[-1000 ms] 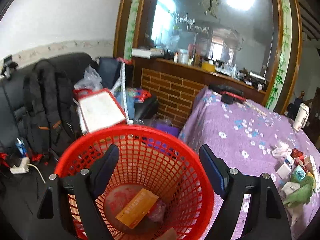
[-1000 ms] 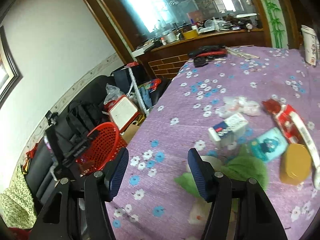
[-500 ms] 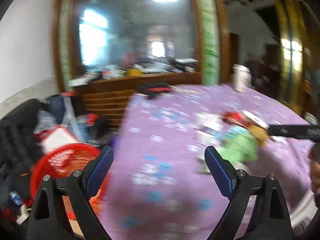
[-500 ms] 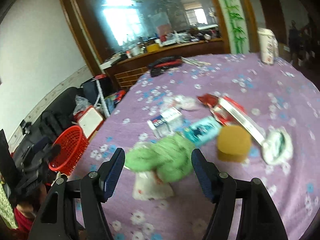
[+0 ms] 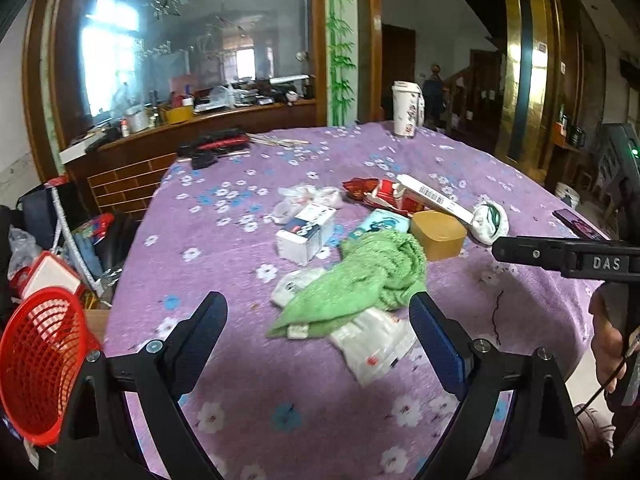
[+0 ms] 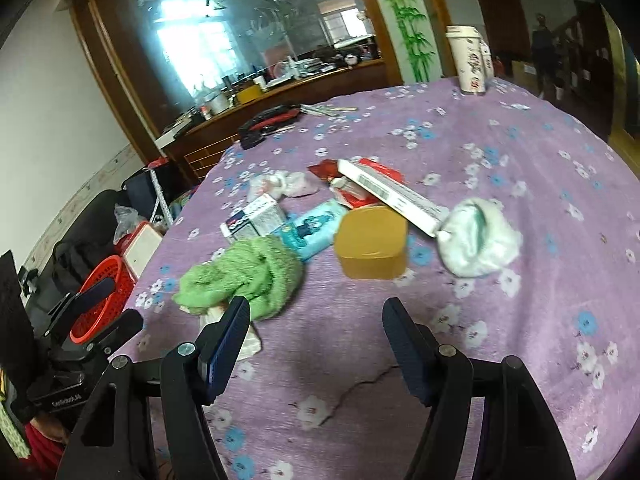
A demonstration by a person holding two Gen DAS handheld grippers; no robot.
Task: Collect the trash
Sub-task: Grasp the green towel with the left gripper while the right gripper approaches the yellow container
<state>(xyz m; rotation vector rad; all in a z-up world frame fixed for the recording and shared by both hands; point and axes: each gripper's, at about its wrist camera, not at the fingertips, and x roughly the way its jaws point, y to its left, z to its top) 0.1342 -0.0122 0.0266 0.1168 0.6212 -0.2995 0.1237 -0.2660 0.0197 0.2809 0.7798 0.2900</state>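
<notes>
A heap of litter lies on the purple flowered tablecloth [image 5: 224,368]: a green cloth [image 5: 360,280], a white wrapper [image 5: 372,344], a small white box [image 5: 306,234], a teal packet [image 6: 316,226], a yellow box [image 6: 370,242], red packaging under a long white box [image 6: 392,192] and a white crumpled wad [image 6: 476,236]. My left gripper [image 5: 320,336] hangs open just short of the green cloth and wrapper, touching neither. Open too, my right gripper [image 6: 316,340] is over bare cloth, in front of the yellow box. The red mesh basket [image 5: 36,364] stands on the floor to the left.
A tall paper cup [image 5: 404,110] and a black-and-red tool [image 5: 216,146] sit at the table's far side, a phone [image 5: 576,224] at its right edge. Bags and a dark sofa [image 6: 80,216] crowd the floor by the basket. A person's hand [image 5: 604,344] holds the right gripper.
My left gripper swung from over the red basket to the table and its jaws widened. My right gripper moved in toward the heap, from the green cloth toward the yellow box.
</notes>
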